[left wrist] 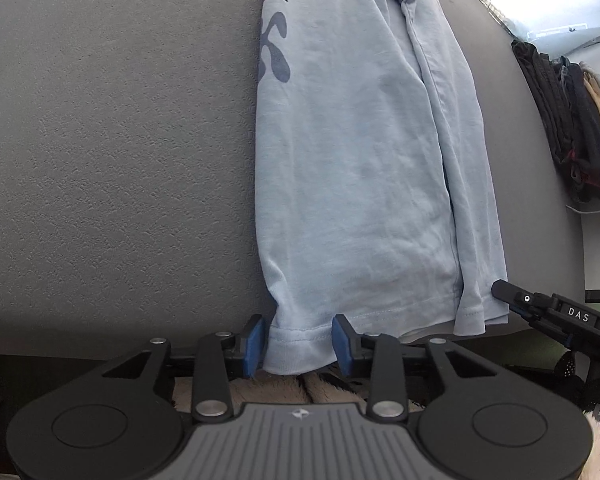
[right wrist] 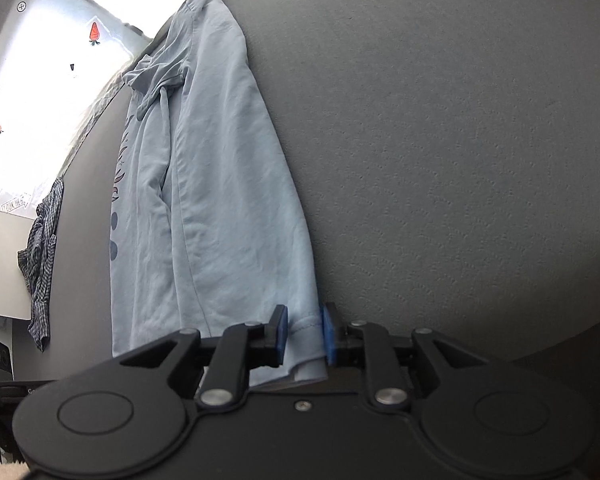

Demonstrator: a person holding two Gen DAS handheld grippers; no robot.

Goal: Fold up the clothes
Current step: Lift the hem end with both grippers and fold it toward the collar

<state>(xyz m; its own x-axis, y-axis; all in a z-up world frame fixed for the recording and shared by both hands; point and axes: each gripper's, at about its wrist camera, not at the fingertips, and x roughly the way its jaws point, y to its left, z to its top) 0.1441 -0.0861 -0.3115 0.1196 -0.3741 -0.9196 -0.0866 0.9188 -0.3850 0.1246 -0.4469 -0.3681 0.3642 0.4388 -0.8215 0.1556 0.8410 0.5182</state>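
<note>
Lying lengthwise on grey table [left wrist: 120, 140]: light blue shirt [left wrist: 340, 160], sides folded in, hem hanging over near edge. Straddling hem corners, both parted, not pinching: left gripper [left wrist: 299, 342], right gripper [right wrist: 304, 334]. Risking: catching only top layer, folded sleeves sliding loose, uneven lift skewing fold.
</note>
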